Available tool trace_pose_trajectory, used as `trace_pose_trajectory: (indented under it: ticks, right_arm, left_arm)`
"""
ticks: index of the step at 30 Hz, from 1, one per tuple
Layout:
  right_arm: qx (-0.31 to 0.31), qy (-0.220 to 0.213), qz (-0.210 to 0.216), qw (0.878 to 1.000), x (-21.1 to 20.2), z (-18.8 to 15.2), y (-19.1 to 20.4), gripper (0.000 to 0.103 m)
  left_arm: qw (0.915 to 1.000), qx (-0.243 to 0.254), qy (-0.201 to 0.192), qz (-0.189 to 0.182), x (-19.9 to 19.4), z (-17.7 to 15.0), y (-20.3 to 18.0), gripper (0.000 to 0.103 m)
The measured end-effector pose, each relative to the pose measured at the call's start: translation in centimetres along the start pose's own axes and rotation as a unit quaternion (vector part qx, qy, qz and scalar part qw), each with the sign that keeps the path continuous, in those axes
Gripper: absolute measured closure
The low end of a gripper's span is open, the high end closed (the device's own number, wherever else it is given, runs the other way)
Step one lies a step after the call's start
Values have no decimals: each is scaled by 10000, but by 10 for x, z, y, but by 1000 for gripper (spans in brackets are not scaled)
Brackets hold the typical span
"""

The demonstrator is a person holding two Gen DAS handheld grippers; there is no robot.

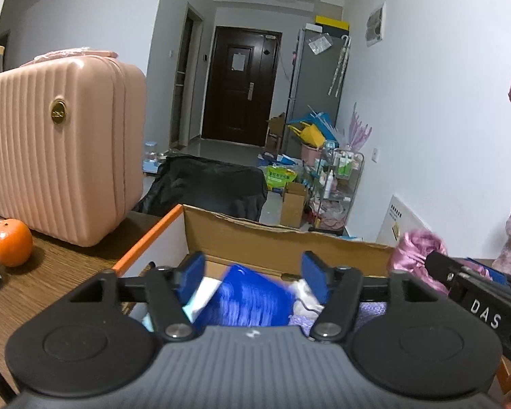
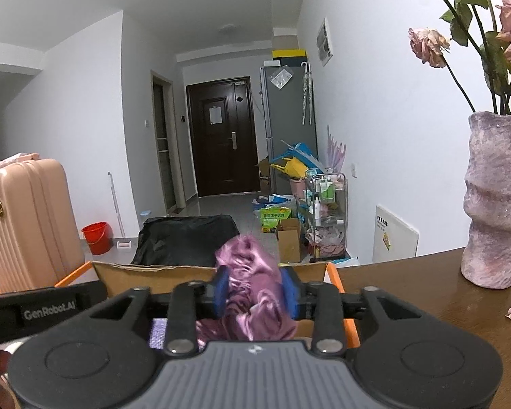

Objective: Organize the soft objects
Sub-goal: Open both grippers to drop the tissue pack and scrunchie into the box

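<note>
**Two grippers over one cardboard box of soft items**

Left wrist view: one left gripper (image 1: 253, 274) hangs above one open cardboard box (image 1: 282, 243) with an orange edge, standing on a wooden table (image 1: 51, 283). Its two blue pads (image 1: 192, 274) are spread apart; one blurred blue cloth (image 1: 255, 298) lies below and between them, touching neither pad. White and lilac fabrics lie beside it in the box. One pink ribbed case (image 1: 51, 150) and one orange (image 1: 12, 242) stand to the left. At the right edge the right gripper's black body reads "DAS", with one pink satin cloth (image 1: 417, 255) at its tip.

Right wrist view: one right gripper (image 2: 255, 294) holds the pink satin cloth (image 2: 252, 293) between its two blue pads, which sit narrowly apart against the fabric, above the box (image 2: 153, 274). The left gripper's body at the left reads "GenRobot.AI". One mottled vase (image 2: 494, 201) holds three wilted roses (image 2: 427, 46). One red bucket (image 2: 97, 237) stands on the floor.
</note>
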State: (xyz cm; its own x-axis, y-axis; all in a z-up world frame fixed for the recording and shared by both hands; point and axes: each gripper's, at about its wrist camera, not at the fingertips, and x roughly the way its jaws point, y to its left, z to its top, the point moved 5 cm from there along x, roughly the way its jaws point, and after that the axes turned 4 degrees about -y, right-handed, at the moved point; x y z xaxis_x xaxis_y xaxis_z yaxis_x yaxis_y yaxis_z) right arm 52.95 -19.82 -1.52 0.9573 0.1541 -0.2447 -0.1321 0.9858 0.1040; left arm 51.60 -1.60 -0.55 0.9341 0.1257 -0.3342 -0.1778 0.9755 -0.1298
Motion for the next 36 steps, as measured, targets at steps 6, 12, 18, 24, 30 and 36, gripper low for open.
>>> trace_pose_trajectory:
  ticks: [6,12,18,24,30,36]
  right_arm:
    - [-12,-73,4,10000,-6,1,0,32]
    - [-15,-239,22,9997,-13,3,0,5]
    - [-26,-361,-31,9993,-19,4,-4,0]
    - [58,-407,-79,9991,-25,5,-9,0]
    - [33,-508,-98,9987,-39,4,-9,0]
    - [-63,-550,-136,9984,-58,0,-8,0]
  left_arm:
    - [9997,-100,-172,166,-7,5,8,3]
    - [9990,-89,-288,339,-13,8,13,0]
    - [9989,-181,-191,385,-13,10,17,0]
    - [9989,-67,-256,397,-18,10,18,0]
    - [9989,3,-336,328,-33,9,25,0]
    - [9983,212,-478,274,-55,7,25,0]
